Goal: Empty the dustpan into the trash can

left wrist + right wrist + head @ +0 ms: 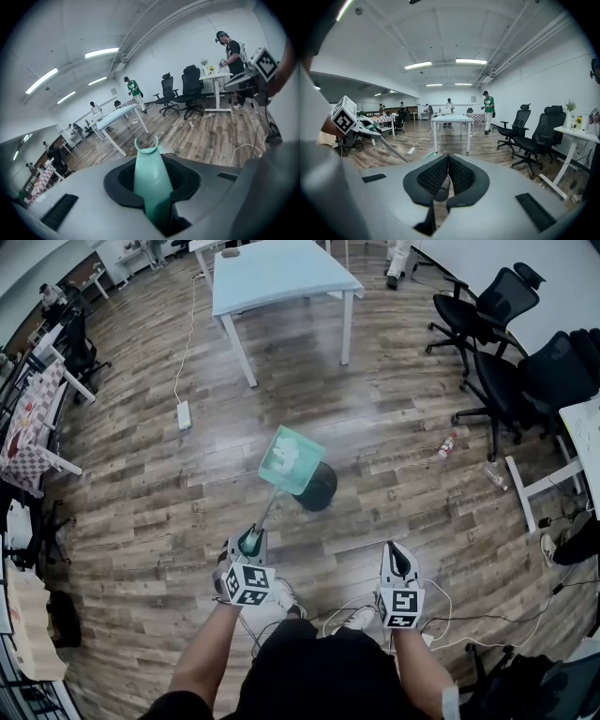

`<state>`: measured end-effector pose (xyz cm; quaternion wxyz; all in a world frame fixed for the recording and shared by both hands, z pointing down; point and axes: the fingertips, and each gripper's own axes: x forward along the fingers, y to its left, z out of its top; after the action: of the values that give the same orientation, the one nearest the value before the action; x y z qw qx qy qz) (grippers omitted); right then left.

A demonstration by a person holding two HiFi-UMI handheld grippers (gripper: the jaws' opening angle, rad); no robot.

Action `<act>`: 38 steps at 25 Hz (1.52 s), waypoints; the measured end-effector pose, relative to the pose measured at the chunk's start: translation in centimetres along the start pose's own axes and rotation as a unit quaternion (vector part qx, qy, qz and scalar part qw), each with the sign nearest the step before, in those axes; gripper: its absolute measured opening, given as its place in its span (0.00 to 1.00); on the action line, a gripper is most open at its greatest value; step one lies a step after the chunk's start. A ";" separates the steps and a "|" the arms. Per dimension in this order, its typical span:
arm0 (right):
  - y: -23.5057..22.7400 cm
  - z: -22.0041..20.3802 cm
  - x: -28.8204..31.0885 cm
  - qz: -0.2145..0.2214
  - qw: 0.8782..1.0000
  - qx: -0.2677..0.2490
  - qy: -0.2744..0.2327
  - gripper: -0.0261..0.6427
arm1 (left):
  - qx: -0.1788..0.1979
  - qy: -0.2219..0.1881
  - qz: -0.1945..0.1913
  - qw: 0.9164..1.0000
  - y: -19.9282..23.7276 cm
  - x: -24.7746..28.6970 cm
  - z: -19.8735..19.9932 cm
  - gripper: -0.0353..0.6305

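From overhead alone, dustpan (291, 460) shows above trash can (324, 493); left gripper (251, 541) clamps its handle (150, 185), right gripper (397, 557) closed.

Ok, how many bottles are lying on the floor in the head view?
2. Red-banded bottle beside the black chair; clear bottle right of it, by the white desk leg. Others may be hidden under furniture.

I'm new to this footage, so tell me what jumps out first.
The teal dustpan stands out mid-floor, held by its handle in the left gripper, its pan overlapping the dark trash can. The right gripper beside it is shut and empty; a pale blue table stands farther off.
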<state>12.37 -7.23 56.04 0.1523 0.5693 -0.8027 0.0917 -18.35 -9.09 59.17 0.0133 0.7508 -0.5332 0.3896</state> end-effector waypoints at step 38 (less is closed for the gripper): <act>-1.6 -2.4 -3.1 -0.019 1.000 0.019 0.006 0.07 | 0.476 0.005 -0.074 0.877 -6.0 1.5 -1.7 0.20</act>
<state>15.19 -4.29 57.15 0.1474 0.5867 -0.7890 0.1074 -14.30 -7.00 63.62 -0.3139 0.7023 -0.2261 0.5976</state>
